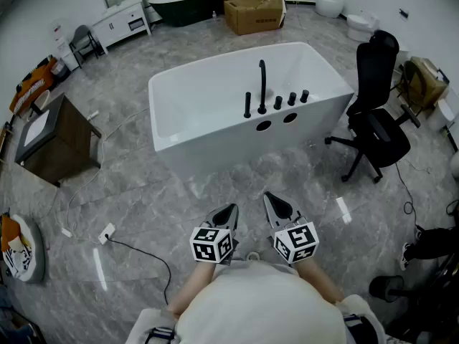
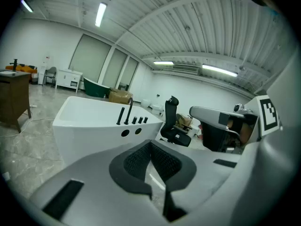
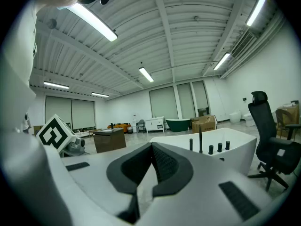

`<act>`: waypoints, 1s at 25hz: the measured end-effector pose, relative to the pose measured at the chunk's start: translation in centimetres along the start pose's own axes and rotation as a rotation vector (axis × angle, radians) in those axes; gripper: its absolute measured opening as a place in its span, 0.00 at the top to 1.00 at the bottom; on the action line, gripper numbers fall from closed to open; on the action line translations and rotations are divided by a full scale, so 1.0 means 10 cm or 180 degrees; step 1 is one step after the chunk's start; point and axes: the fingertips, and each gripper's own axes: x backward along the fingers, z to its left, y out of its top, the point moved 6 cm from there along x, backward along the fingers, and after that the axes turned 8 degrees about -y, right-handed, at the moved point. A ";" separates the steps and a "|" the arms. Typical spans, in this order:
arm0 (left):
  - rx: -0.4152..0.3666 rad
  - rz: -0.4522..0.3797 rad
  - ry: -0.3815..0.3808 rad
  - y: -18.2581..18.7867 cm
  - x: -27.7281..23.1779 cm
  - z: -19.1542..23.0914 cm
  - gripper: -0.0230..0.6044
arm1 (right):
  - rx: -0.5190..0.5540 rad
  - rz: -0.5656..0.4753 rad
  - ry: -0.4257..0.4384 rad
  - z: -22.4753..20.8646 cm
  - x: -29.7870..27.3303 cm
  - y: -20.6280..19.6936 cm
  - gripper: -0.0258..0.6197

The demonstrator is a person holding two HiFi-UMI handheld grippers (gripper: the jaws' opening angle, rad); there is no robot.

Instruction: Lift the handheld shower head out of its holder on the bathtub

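Observation:
A white freestanding bathtub (image 1: pixel 215 120) stands on the grey floor ahead of me. On its near rim is a row of black fittings: the slim handheld shower head (image 1: pixel 247 105) upright in its holder, a tall spout (image 1: pixel 262 84) and three knobs (image 1: pixel 291 99). Both grippers hover low near my body, well short of the tub. My left gripper (image 1: pixel 231 208) and right gripper (image 1: pixel 271 198) are shut with nothing between the jaws. In the left gripper view the shower head (image 2: pixel 121 115) shows beyond the shut left gripper (image 2: pixel 150 144). In the right gripper view the shower head (image 3: pixel 191 144) stands past the shut right gripper (image 3: pixel 153 146).
A black office chair (image 1: pixel 376 113) stands right of the tub. A dark wooden cabinet (image 1: pixel 50 138) is to the left, with a cable and power strip (image 1: pixel 106 233) on the floor near it. A cardboard box (image 1: pixel 254 9) and a dark tub (image 1: pixel 183 6) sit behind.

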 end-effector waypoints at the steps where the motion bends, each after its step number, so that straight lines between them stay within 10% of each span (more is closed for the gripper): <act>1: 0.0007 -0.0028 -0.0003 0.00 -0.01 -0.03 0.93 | 0.0015 0.0005 -0.0001 -0.02 0.02 0.00 0.93; 25: 0.0151 -0.0098 0.0127 -0.13 0.09 -0.09 0.93 | -0.0132 0.0040 0.0152 -0.06 0.11 -0.06 0.93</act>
